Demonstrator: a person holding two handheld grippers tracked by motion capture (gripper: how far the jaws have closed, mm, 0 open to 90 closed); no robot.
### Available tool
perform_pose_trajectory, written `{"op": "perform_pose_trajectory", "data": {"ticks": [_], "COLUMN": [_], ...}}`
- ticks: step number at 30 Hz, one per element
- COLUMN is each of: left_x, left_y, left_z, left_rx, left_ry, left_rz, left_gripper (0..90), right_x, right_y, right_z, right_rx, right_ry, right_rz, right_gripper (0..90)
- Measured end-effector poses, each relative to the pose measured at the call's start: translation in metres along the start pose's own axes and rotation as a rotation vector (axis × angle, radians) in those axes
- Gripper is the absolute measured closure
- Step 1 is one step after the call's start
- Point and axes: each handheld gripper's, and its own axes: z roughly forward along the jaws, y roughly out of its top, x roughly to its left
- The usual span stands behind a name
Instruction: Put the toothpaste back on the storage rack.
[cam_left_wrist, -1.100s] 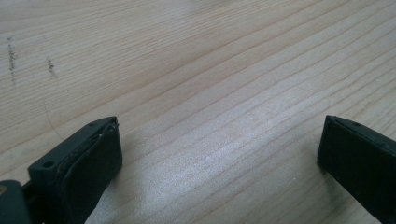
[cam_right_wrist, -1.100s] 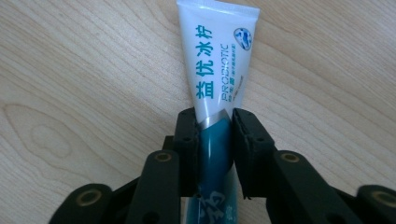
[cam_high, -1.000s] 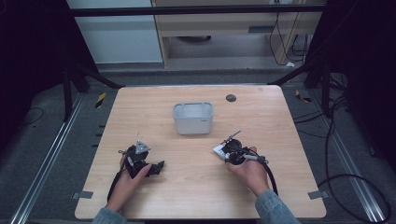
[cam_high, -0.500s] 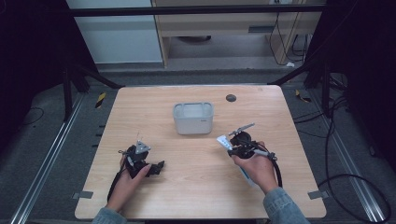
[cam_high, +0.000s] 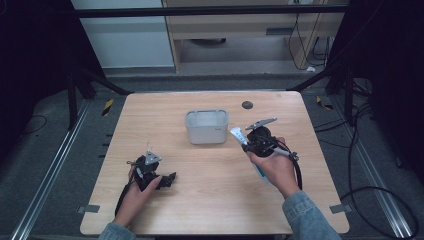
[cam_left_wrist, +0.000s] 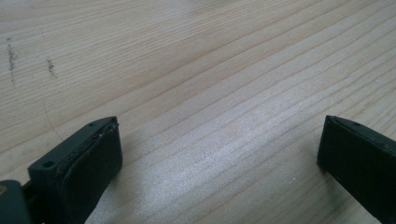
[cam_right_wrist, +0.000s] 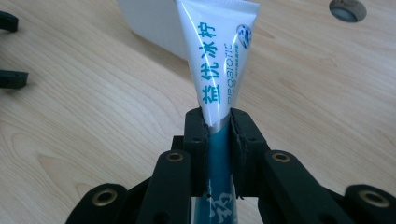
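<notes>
Toothpaste tube (cam_high: 239, 136): white and teal, seen in the high view clamped in the right gripper (cam_high: 248, 145), raised off the wooden table (cam_high: 210, 200) just right of the grey bin (cam_high: 206, 126). Left gripper (cam_high: 170, 179) is rested on the table near the left front.

Left gripper view: jaws are spread wide apart, bare wood grain between them.

Right gripper view: tube (cam_right_wrist: 218, 60) is pinched at its middle by both pads (cam_right_wrist: 196, 140), crimped end pointed towards the bin (cam_right_wrist: 154, 23); a dark round plug (cam_right_wrist: 346, 9) is set in the tabletop beyond.
</notes>
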Motion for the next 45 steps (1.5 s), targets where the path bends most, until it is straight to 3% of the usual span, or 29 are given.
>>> {"op": "perform_pose_trajectory", "data": {"ticks": [19, 35, 45], "left_x": [0.0, 0.0, 0.0], "left_y": [0.0, 0.0, 0.0], "left_z": [0.0, 0.0, 0.0], "left_rx": [0.002, -0.003, -0.002], "left_ry": [0.0, 0.0, 0.001], "left_rz": [0.002, -0.002, 0.002], "left_gripper": [0.0, 0.0, 0.0], "right_x": [0.008, 0.026, 0.046], "right_y": [0.028, 0.057, 0.077], "right_z": [-0.007, -0.01, -0.006], "right_rx": [-0.075, -0.147, -0.191], "right_ry": [0.028, 0.059, 0.073], "right_rz": [-0.021, -0.026, -0.045], "right_gripper": [78.3, 78.5, 78.7]}}
